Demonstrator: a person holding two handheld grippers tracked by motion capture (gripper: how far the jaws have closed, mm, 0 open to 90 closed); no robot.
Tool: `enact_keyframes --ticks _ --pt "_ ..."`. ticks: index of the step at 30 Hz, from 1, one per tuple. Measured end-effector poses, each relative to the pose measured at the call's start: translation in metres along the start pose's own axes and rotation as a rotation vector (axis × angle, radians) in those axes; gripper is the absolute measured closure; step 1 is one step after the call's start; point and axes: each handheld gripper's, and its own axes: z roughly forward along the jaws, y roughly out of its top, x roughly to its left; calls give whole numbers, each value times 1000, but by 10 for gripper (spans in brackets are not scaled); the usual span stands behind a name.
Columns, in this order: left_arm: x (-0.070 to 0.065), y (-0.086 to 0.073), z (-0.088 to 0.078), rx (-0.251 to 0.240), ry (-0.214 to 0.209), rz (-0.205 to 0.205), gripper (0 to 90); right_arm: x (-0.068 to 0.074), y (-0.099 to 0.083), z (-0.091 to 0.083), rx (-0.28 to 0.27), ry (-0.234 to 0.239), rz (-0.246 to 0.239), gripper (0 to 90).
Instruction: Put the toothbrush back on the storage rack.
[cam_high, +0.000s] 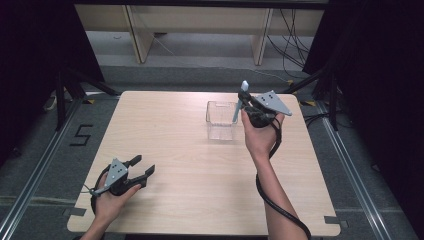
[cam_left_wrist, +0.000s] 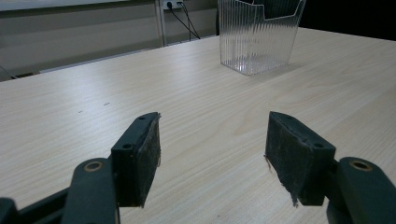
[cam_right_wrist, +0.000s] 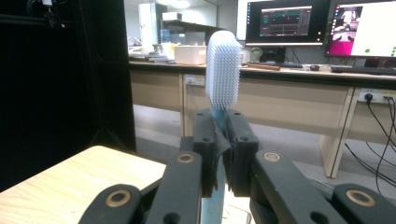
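Observation:
A toothbrush (cam_right_wrist: 222, 70) with a white bristled head and a blue handle stands upright between the jaws of my right gripper (cam_right_wrist: 219, 135), which is shut on its handle. From above, the toothbrush (cam_high: 241, 100) is held tilted over the right rim of a clear ribbed plastic container (cam_high: 221, 120) at the table's far middle, its handle end dipping toward the inside. My right gripper (cam_high: 250, 109) is raised beside that container. My left gripper (cam_high: 142, 167) rests low at the table's near left, open, with nothing between its pads (cam_left_wrist: 149, 154). The container (cam_left_wrist: 259, 35) stands far ahead of it.
The light wooden table (cam_high: 200, 175) has a rounded far-left corner and a front edge near the person's forearms. Black curtains flank both sides. Desks, monitors and cables stand beyond the table's far edge.

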Motion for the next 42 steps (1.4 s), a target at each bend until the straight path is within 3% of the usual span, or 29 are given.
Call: enact_keyframes --ticks 7,8,12,13,15,42 --pt "1 -1 2 -18 -11 5 348 0 5 6 -9 2 7 846" --pt "1 -1 2 -16 -11 6 349 -2 6 6 -7 -13 -22 846" --pt "0 -1 0 3 -4 -3 348 -1 7 9 -4 -4 -2 846" --pt "1 -2 2 -21 -7 2 348 -2 7 9 -3 -8 -6 846" --pt "0 -2 0 2 -5 -3 347 -2 7 10 8 -15 5 846" --pt "-2 -3 1 6 -12 -8 344 -9 -14 21 45 -29 1 845"
